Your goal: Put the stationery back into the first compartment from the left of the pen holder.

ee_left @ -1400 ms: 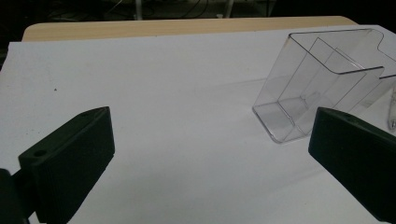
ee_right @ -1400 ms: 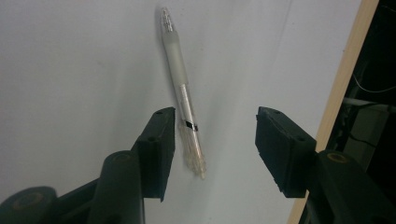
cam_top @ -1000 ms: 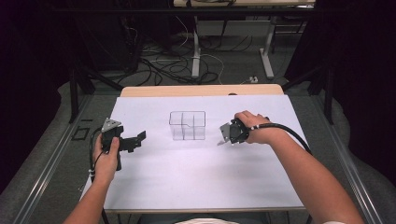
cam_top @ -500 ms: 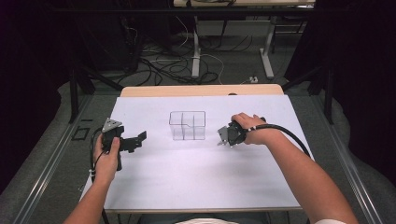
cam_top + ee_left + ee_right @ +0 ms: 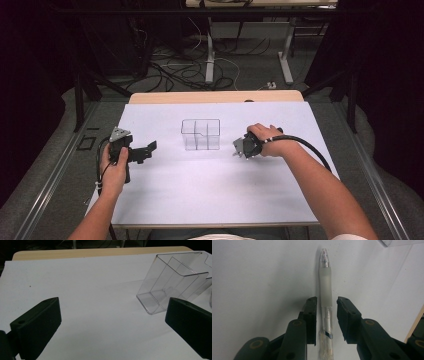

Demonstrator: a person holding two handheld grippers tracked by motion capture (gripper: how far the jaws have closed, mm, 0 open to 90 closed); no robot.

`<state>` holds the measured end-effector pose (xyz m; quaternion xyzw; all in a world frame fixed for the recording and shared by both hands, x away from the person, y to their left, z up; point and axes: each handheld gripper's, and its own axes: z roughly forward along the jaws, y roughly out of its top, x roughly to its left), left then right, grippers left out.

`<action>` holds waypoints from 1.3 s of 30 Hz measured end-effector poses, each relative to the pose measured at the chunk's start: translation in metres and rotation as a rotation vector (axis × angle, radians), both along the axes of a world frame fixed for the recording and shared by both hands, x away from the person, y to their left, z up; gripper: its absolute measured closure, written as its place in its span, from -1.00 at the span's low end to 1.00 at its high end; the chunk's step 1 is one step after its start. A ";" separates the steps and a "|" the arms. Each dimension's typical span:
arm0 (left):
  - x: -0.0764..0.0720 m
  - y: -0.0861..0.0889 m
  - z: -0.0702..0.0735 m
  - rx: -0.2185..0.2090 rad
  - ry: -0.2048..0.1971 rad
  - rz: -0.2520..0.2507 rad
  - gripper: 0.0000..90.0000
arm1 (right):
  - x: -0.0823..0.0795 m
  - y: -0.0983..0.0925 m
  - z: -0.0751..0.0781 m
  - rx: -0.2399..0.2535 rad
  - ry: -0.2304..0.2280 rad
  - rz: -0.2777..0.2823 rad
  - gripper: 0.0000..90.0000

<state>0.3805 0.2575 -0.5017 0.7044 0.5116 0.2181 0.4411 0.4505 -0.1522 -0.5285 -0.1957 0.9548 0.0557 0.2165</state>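
Observation:
A clear pen [image 5: 325,290] with a frosted grip lies on the white sheet, pointing away between the jaws of my right gripper [image 5: 326,301]. The jaws have just been closing around its barrel, and a thin gap still shows on each side. In the high view the right gripper [image 5: 241,148] points down at the table, right of a clear plastic box [image 5: 201,134] with dividers inside. My left gripper [image 5: 147,148] hovers left of the box, open wide with nothing between its jaws [image 5: 113,305]. The box [image 5: 172,285] stands ahead of it to the right.
A white sheet [image 5: 200,190] covers the table, and a wooden edge [image 5: 215,96] shows at the far side. Cables and table legs lie on the dark floor beyond. Each gripper trails a black cable.
The right hand has shifted very slightly left and down over the table. The left hand and the box have stayed where they were.

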 end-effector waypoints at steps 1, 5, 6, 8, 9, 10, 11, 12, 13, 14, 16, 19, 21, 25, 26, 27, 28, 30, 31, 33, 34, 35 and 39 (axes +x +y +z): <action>0.000 0.000 0.000 0.000 0.000 0.000 -1.00 | 0.000 0.000 -0.003 0.037 -0.029 0.017 0.56; 0.000 0.000 0.000 0.000 0.001 -0.001 -1.00 | 0.002 0.003 -0.003 -0.054 0.022 -0.003 0.57; 0.000 0.000 0.000 -0.001 0.003 -0.001 -1.00 | 0.002 0.003 -0.005 -0.046 0.013 0.005 0.59; 0.000 0.000 0.000 -0.001 0.003 -0.001 -1.00 | 0.002 0.003 -0.005 -0.041 0.012 0.004 0.60; 0.000 0.000 0.000 0.000 0.003 -0.001 -1.00 | 0.002 0.003 -0.005 -0.039 0.018 -0.005 0.62; 0.000 0.000 0.000 0.000 0.003 -0.002 -1.00 | 0.002 0.003 -0.005 -0.044 0.023 -0.006 0.64; 0.000 0.000 0.000 -0.001 -0.001 0.000 -1.00 | 0.003 0.003 -0.005 -0.049 0.022 0.001 0.66; 0.000 0.000 0.000 -0.002 -0.001 0.000 -1.00 | 0.002 0.003 -0.006 -0.044 0.022 -0.002 0.71; 0.000 0.000 0.000 -0.002 0.000 -0.001 -1.00 | 0.002 0.003 -0.007 -0.030 0.016 0.007 0.74; 0.000 0.000 0.000 0.001 0.000 -0.001 -1.00 | 0.003 0.004 -0.007 -0.040 0.016 0.010 0.76; 0.000 0.000 0.000 0.001 0.001 -0.002 -1.00 | 0.002 0.005 -0.005 -0.062 0.028 0.004 0.77; 0.000 0.000 0.000 0.000 0.001 -0.001 -1.00 | 0.001 0.004 -0.006 -0.055 0.021 0.008 0.77; 0.000 0.000 0.000 -0.002 0.002 -0.001 -1.00 | 0.001 0.004 -0.006 -0.059 0.014 0.021 0.77; 0.000 0.000 0.000 0.000 0.002 -0.001 -1.00 | 0.001 0.005 -0.006 -0.059 0.017 0.022 0.77; 0.000 0.000 0.000 -0.001 0.001 0.001 -1.00 | 0.001 0.005 -0.006 -0.062 0.016 0.025 0.77; 0.000 0.000 0.000 0.000 0.003 0.000 -1.00 | 0.001 0.005 -0.006 -0.062 0.014 0.027 0.77; 0.000 0.000 0.000 0.001 0.003 0.000 -1.00 | 0.000 0.005 -0.006 -0.062 0.013 0.026 0.77; 0.000 0.000 0.000 0.001 0.003 0.001 -1.00 | 0.000 0.005 -0.006 -0.062 0.015 0.020 0.77; 0.000 0.000 0.000 0.001 0.002 0.001 -1.00 | -0.001 0.006 -0.005 -0.061 0.014 0.015 0.77; 0.000 0.000 0.000 0.001 0.002 0.001 -1.00 | -0.002 0.007 -0.006 -0.040 0.003 0.010 0.77; 0.000 0.000 0.000 0.002 0.002 0.001 -1.00 | -0.002 0.007 -0.004 -0.043 0.006 0.009 0.77; 0.000 0.000 0.000 0.002 0.002 0.000 -1.00 | -0.002 0.008 -0.002 -0.050 0.006 0.016 0.77; 0.000 -0.001 0.000 0.002 -0.001 -0.002 -1.00 | -0.004 0.006 0.001 0.036 -0.045 0.002 0.77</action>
